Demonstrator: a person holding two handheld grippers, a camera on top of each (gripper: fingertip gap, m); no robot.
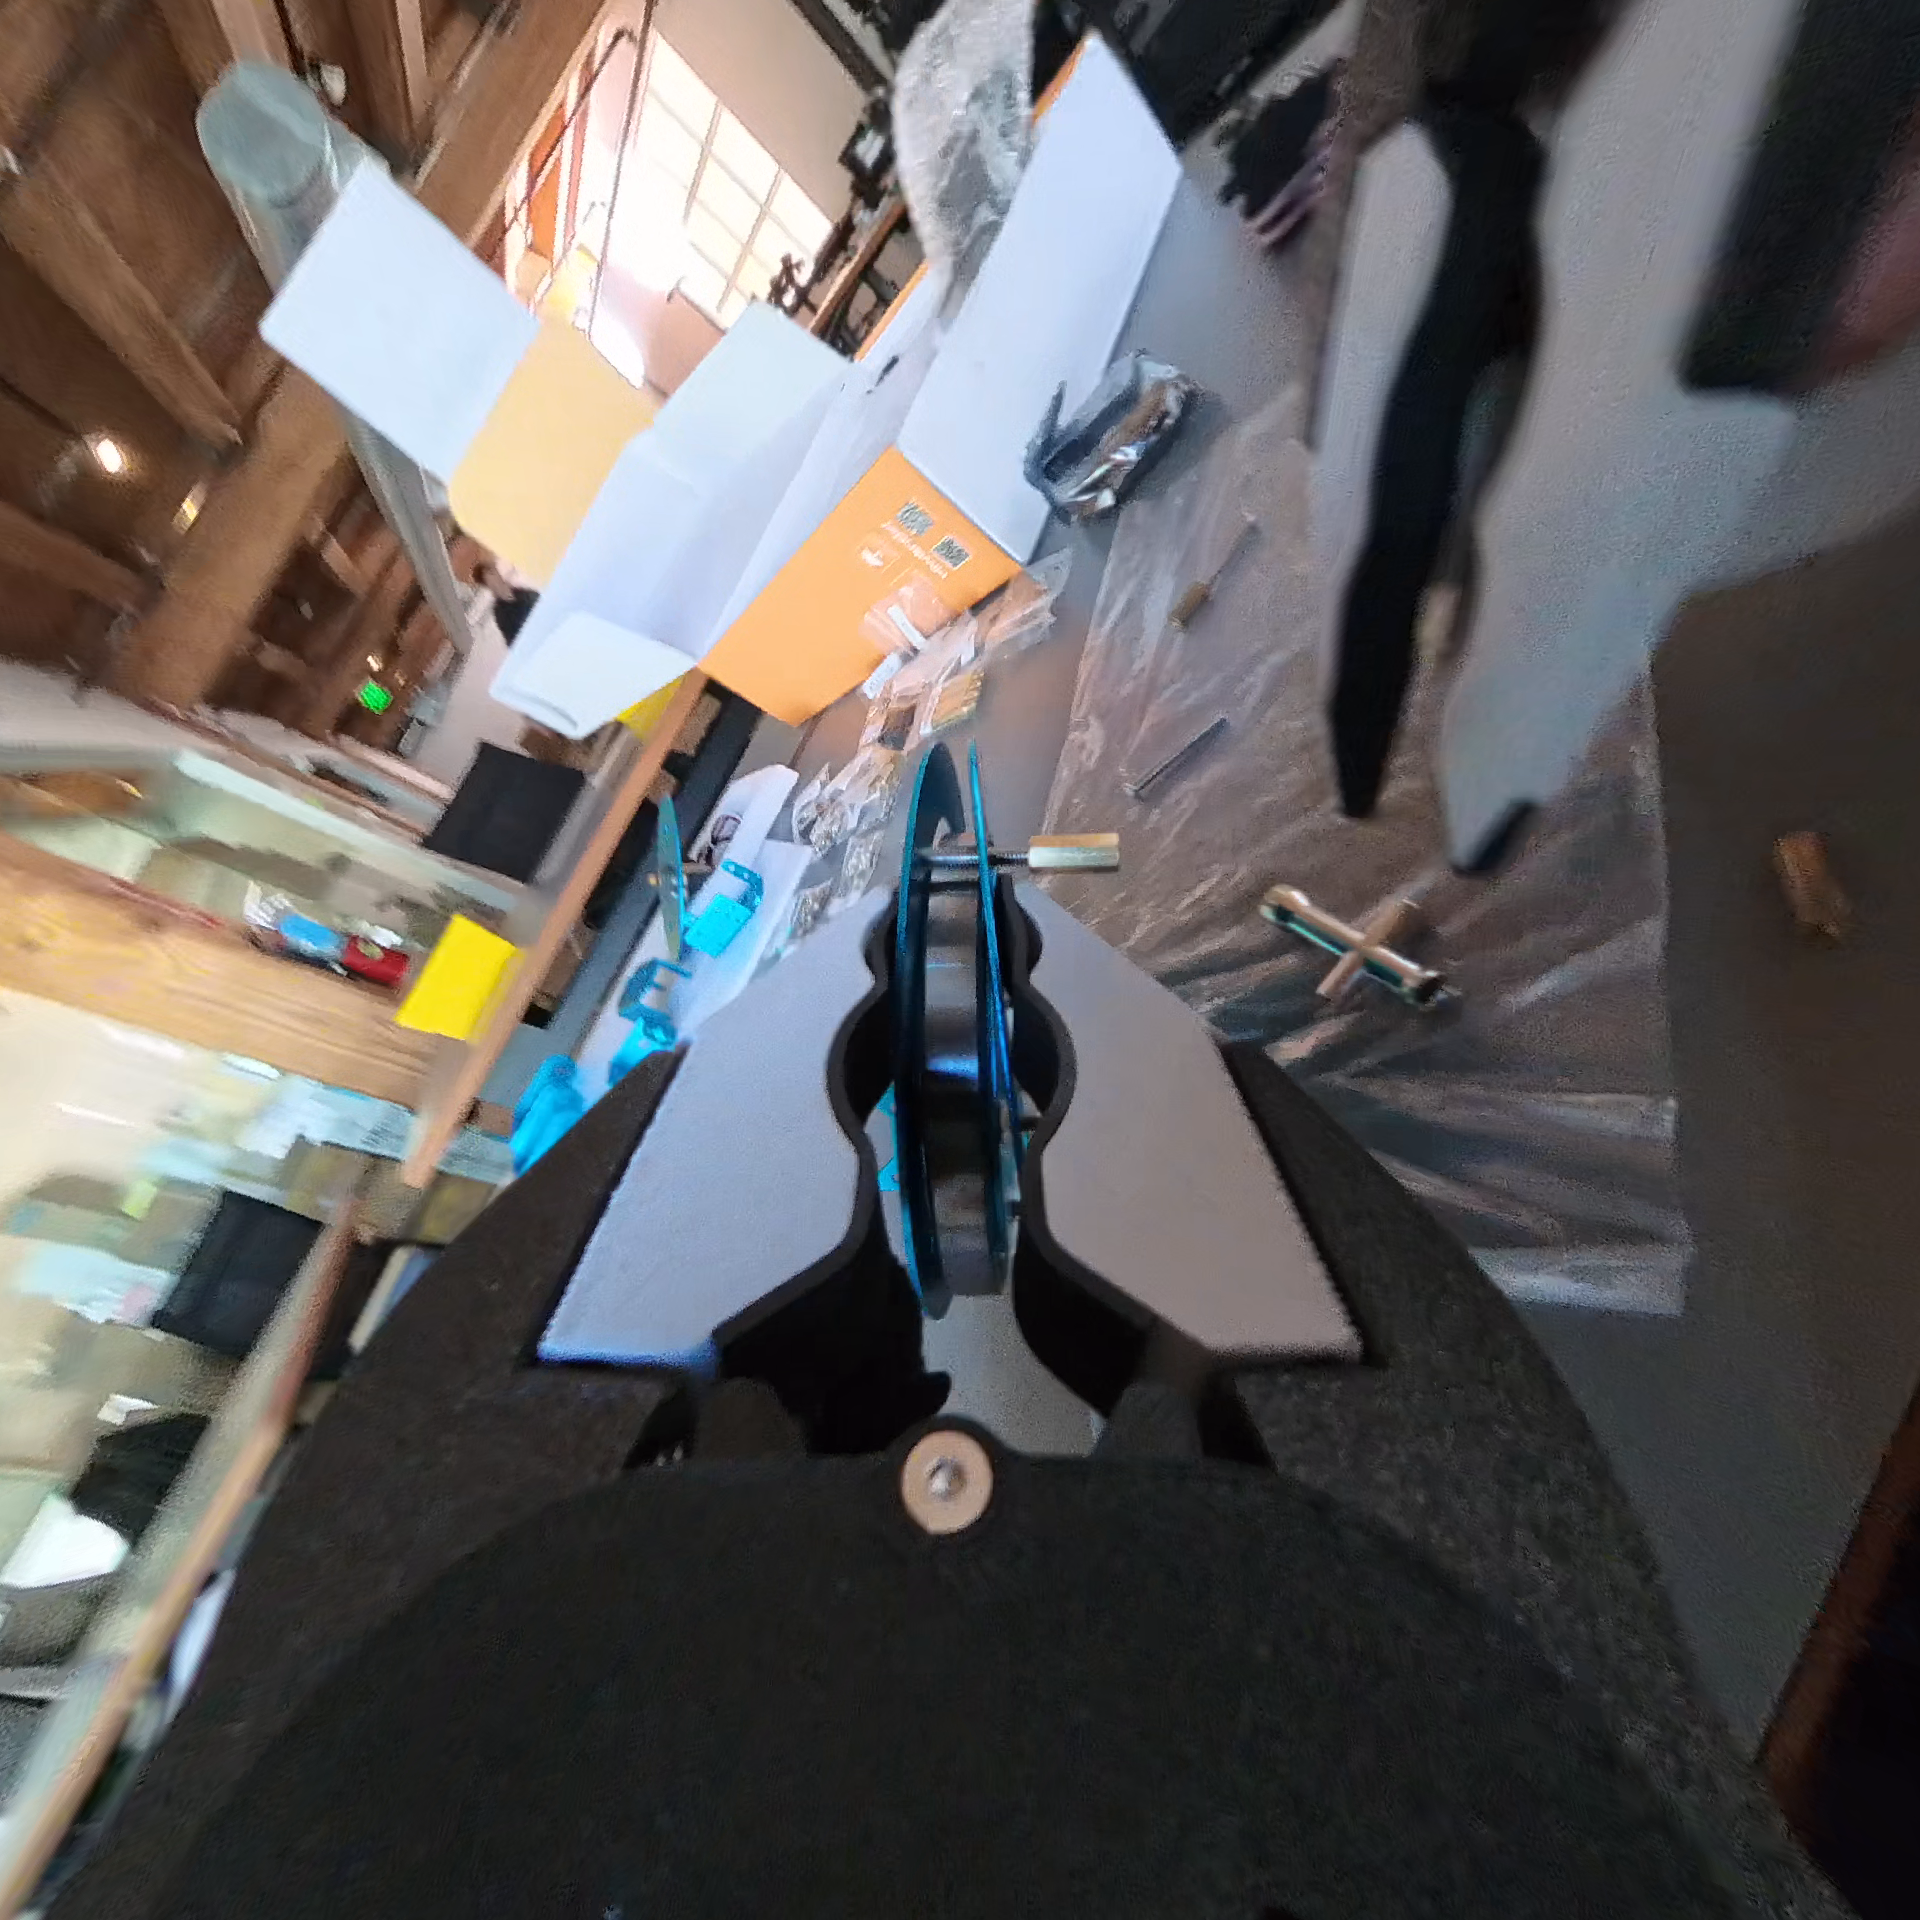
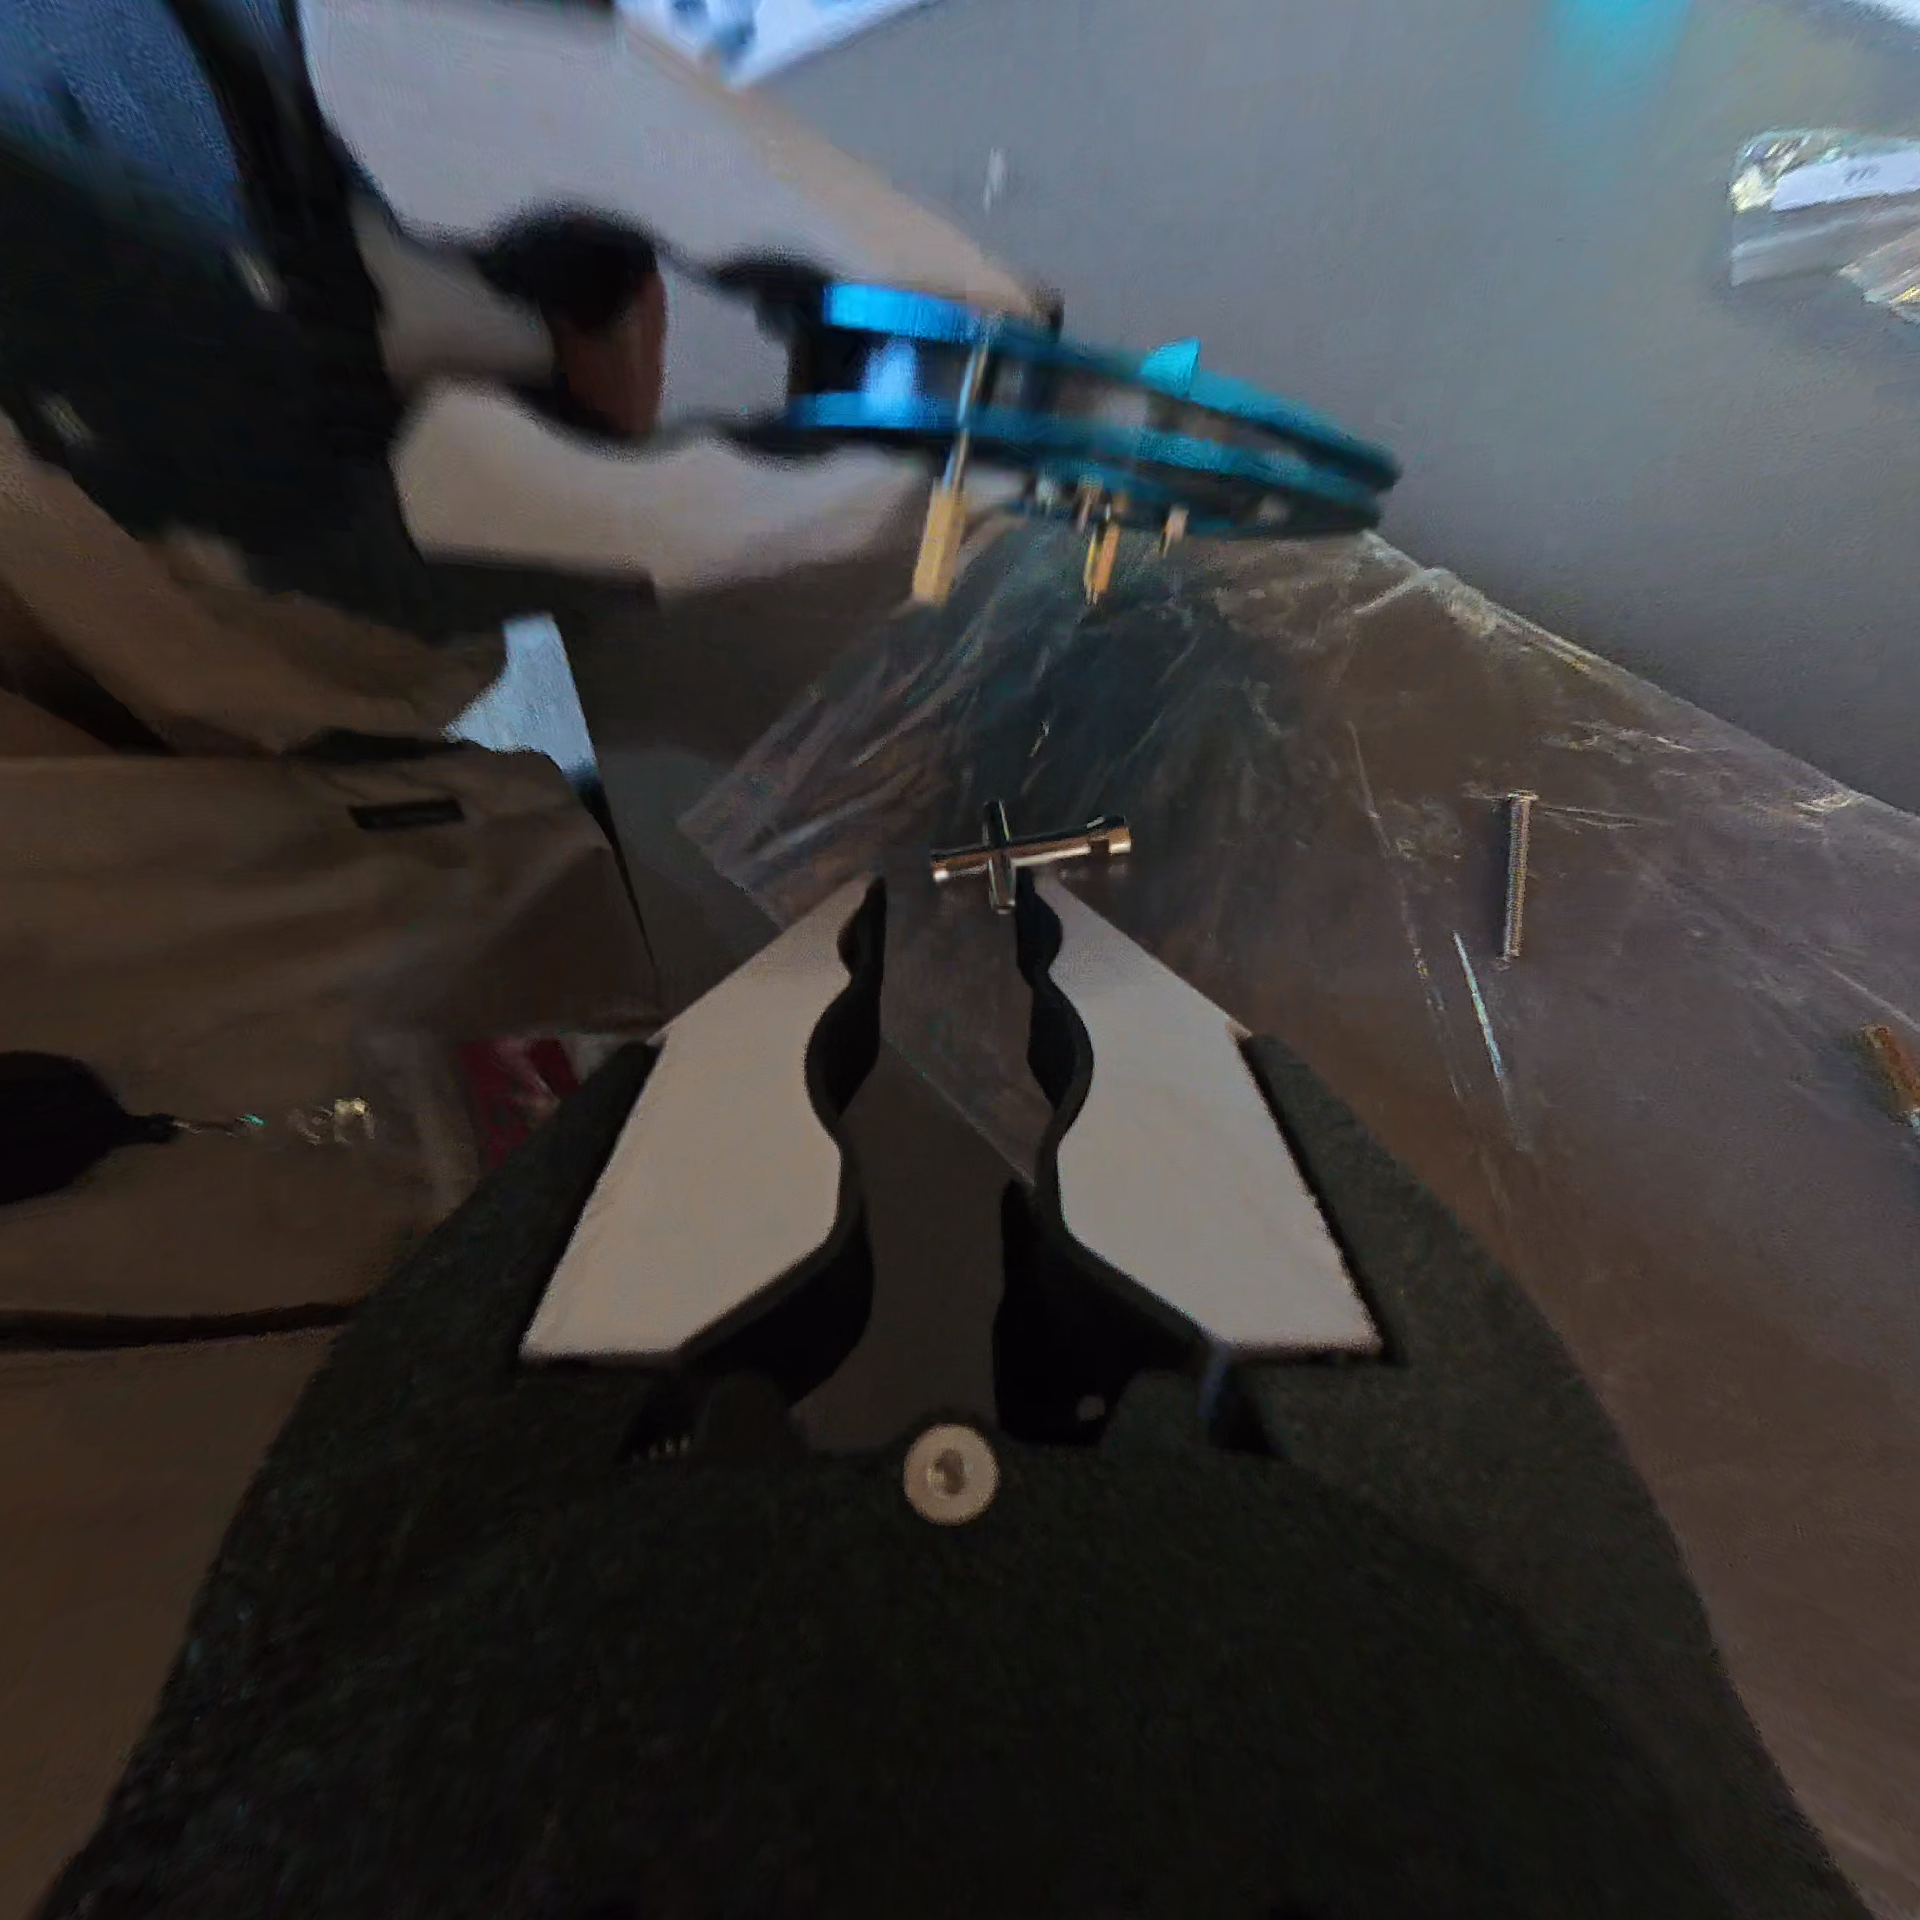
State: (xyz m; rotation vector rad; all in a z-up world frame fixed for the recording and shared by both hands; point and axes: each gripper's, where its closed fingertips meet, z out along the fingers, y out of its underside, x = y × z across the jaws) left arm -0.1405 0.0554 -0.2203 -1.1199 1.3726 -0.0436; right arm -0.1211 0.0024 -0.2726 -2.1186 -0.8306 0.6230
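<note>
My left gripper [image 1: 951, 914] is shut on a blue two-disc metal assembly [image 1: 940, 1029], held edge-on above the grey table, with a brass standoff [image 1: 1075, 850] sticking out to the right. The same assembly [image 2: 1091, 416] shows in the right wrist view, held by the left gripper [image 2: 769, 353] with standoffs hanging down. My right gripper [image 2: 956, 894] is open and empty, just short of a silver cross-shaped wrench [image 2: 1023, 857] that lies on a clear plastic sheet [image 2: 1299, 779]. The wrench [image 1: 1356, 951] and the right gripper [image 1: 1434, 821] also show in the left wrist view.
An orange and white open box [image 1: 862, 582] stands at the back with small parts bags [image 1: 914, 707] beside it. Blue brackets [image 1: 665, 997] lie near the table's left edge. A long screw [image 2: 1515, 873] and a brass standoff [image 2: 1896, 1075] lie on the plastic. A beige sleeve [image 2: 260, 883] is at left.
</note>
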